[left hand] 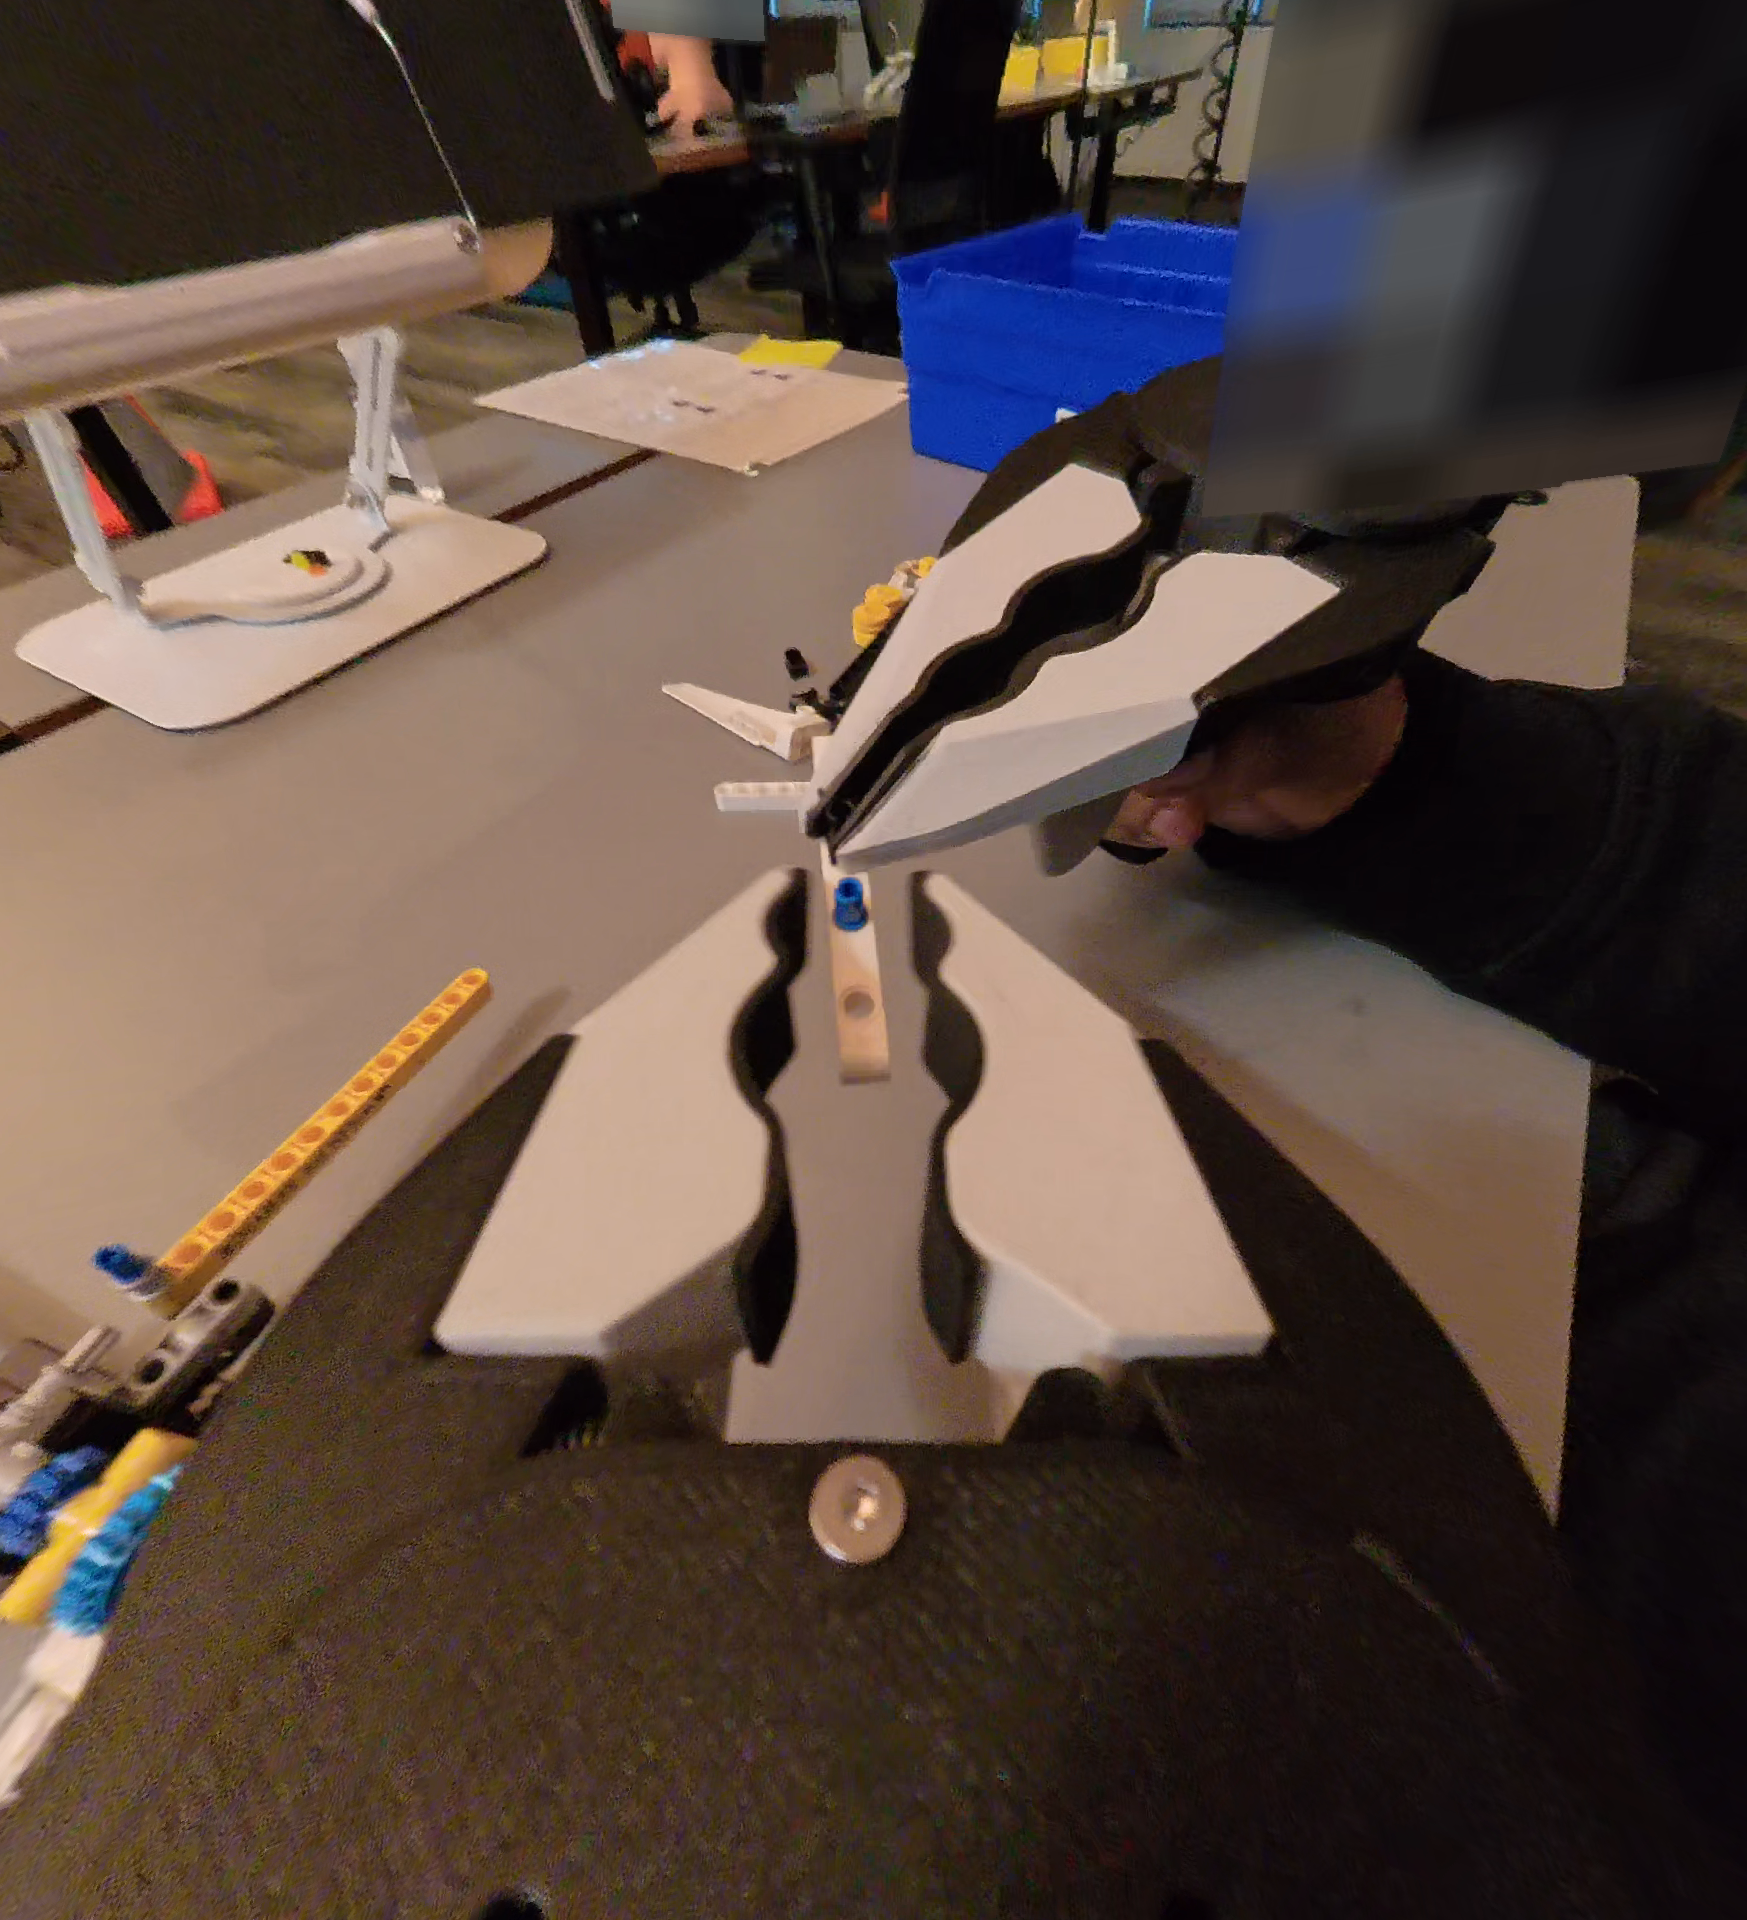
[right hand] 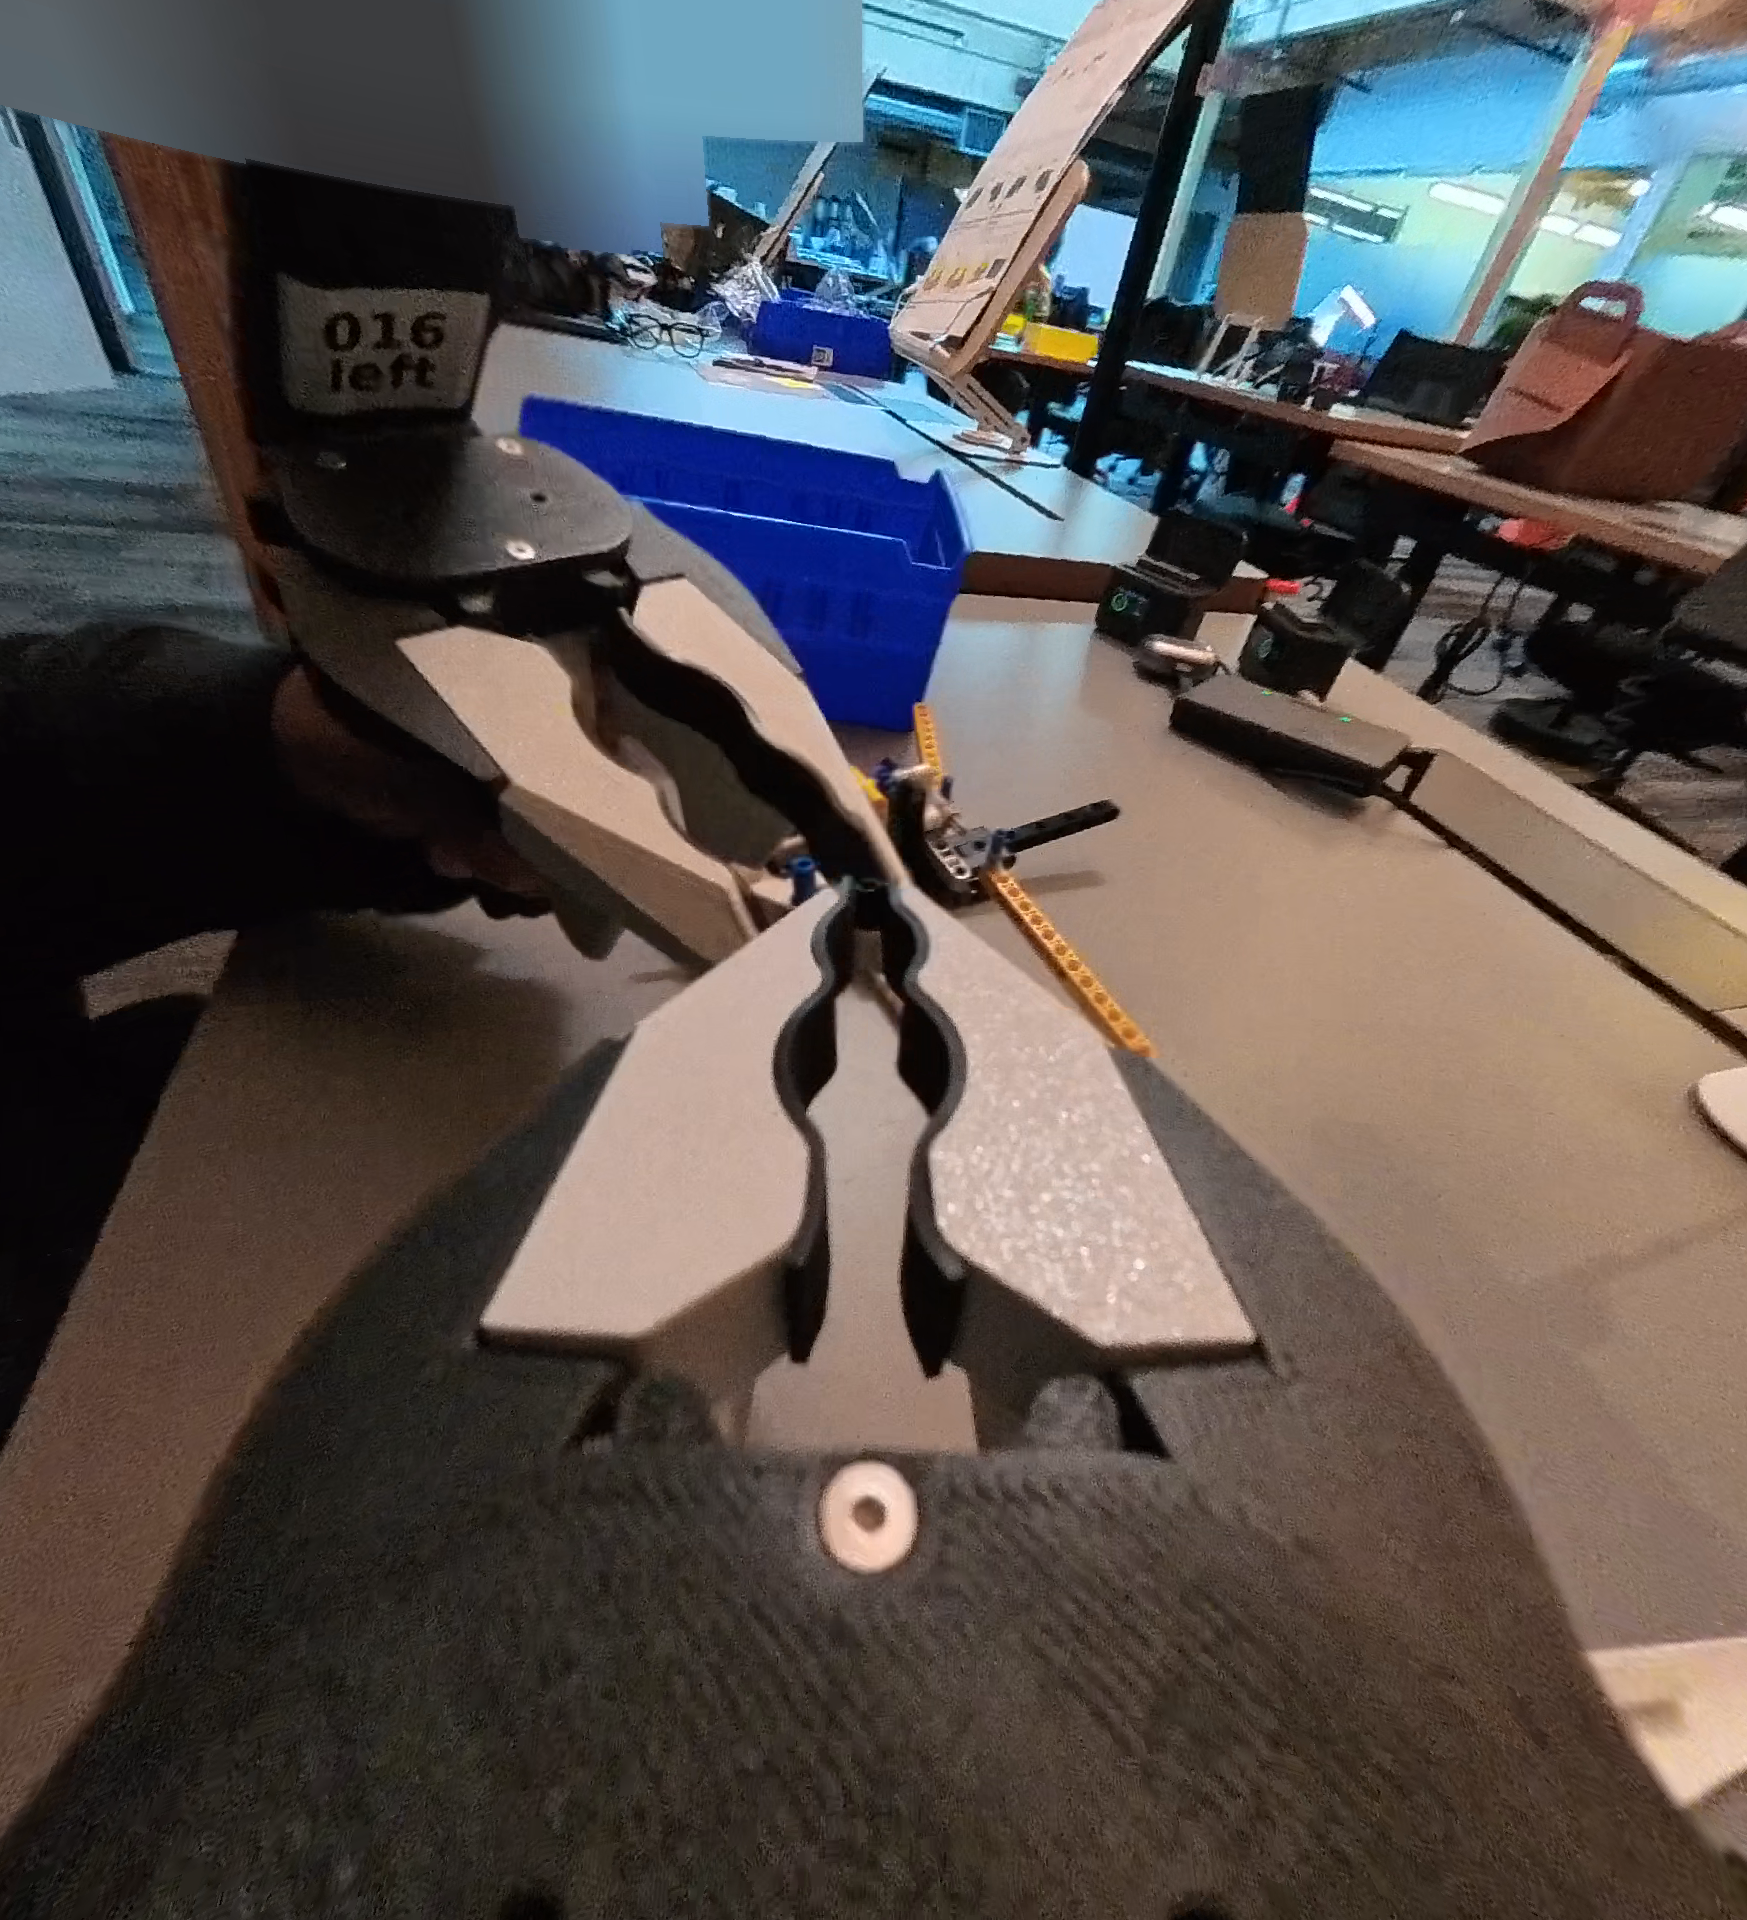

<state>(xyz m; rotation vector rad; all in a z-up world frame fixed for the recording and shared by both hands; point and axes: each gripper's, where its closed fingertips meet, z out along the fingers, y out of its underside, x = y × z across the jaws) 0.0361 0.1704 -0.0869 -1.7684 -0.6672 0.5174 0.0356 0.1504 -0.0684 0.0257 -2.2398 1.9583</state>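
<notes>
Nearest the left wrist camera, the left hand-held gripper (left hand: 858, 883) is seen with its two pale fingers parted and nothing pressed between them. A slim white plastic beam with round holes (left hand: 861, 1013) lies flat on the grey bench (left hand: 329, 831) inside that gap, clear of both pads. The beam's long axis runs from six o'clock to twelve o'clock, in line with the fingers. A small blue plastic pin (left hand: 848, 902) stands upright in the beam's far end, level with the fingertips.

From two o'clock, the right hand-held gripper (left hand: 827, 831) is angled downward, its jaws drawn together at the tips. In its own wrist view a small dark part (right hand: 867, 896) is seen pinched there; what it is cannot be told. Its tips sit just above the beam's far end, beside the blue pin, and nearer that end than the left gripper's pads.

At eight o'clock, well apart, a long yellow beam with holes (left hand: 329, 1122) lies on the bench.
</notes>
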